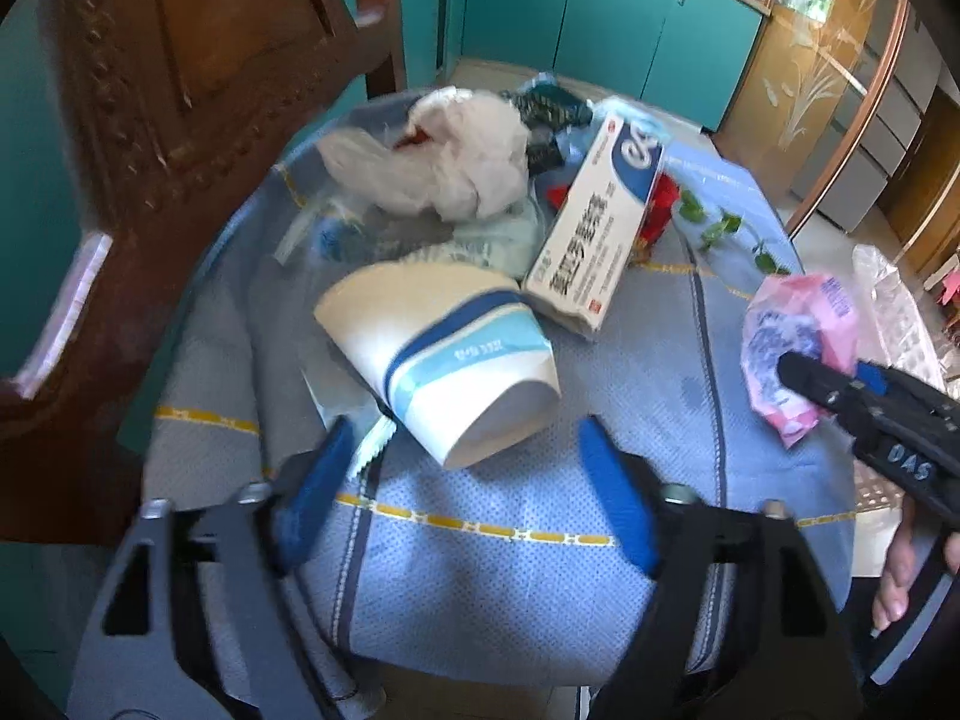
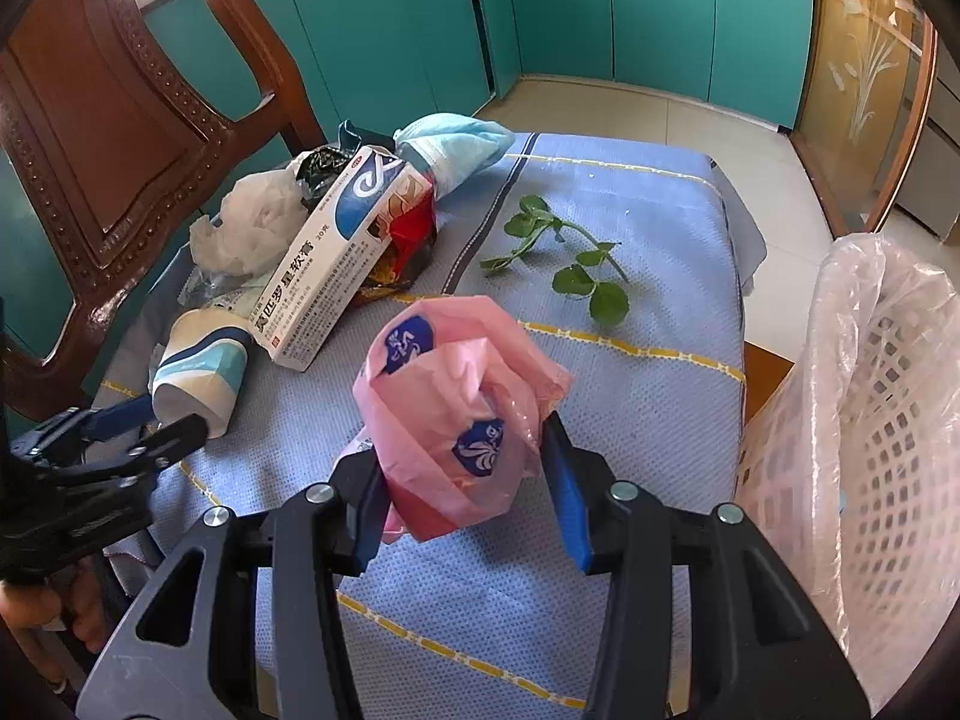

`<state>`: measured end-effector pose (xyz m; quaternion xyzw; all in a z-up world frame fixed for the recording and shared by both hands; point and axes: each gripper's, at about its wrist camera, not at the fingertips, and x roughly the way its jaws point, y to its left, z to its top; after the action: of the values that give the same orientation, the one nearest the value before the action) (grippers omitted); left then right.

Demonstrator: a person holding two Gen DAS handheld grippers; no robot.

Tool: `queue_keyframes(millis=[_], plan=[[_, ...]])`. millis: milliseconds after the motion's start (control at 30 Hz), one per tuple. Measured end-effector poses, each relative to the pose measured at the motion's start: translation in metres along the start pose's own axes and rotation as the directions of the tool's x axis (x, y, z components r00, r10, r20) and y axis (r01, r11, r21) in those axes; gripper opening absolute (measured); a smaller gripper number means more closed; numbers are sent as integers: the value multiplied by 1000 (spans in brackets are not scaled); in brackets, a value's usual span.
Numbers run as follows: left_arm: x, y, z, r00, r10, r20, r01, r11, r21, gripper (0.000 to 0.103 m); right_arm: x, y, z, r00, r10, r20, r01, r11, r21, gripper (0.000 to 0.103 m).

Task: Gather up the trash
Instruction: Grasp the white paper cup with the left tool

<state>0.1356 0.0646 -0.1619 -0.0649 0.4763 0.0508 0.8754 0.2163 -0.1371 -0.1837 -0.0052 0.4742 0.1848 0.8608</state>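
My right gripper [image 2: 462, 444] is shut on a crumpled pink plastic bag [image 2: 444, 396] with blue logos, held just above the blue cloth [image 2: 630, 420]. The left wrist view shows the same gripper [image 1: 828, 369] and bag [image 1: 792, 312] at the right. My left gripper [image 1: 468, 429] is open, its blue pads either side of the base of a tipped white and blue paper cup [image 1: 444, 354], without touching it. From the right wrist view, the left gripper [image 2: 162, 420] sits at the cup [image 2: 198, 372].
Behind the cup lie a white ointment box [image 1: 594, 222], a crumpled white bag [image 1: 456, 162], a red wrapper [image 2: 414, 228], a blue face mask [image 2: 456, 144] and a green sprig [image 2: 570, 264]. A bag-lined white basket [image 2: 888, 408] stands right. A carved wooden chair back [image 1: 180, 120] rises left.
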Motion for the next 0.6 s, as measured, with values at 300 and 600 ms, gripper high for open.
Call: queue_keyframes(millis=[300,600], plan=[[32,5,22,995,52,-90,-58,996,-65,94,6,7,-1,1000,-7,-6,7,1000,-15,47],[36,17,9,998,6,-70,-15,992,-122,65,12,18,-5,999,-25,-20,24,997,-73,47]])
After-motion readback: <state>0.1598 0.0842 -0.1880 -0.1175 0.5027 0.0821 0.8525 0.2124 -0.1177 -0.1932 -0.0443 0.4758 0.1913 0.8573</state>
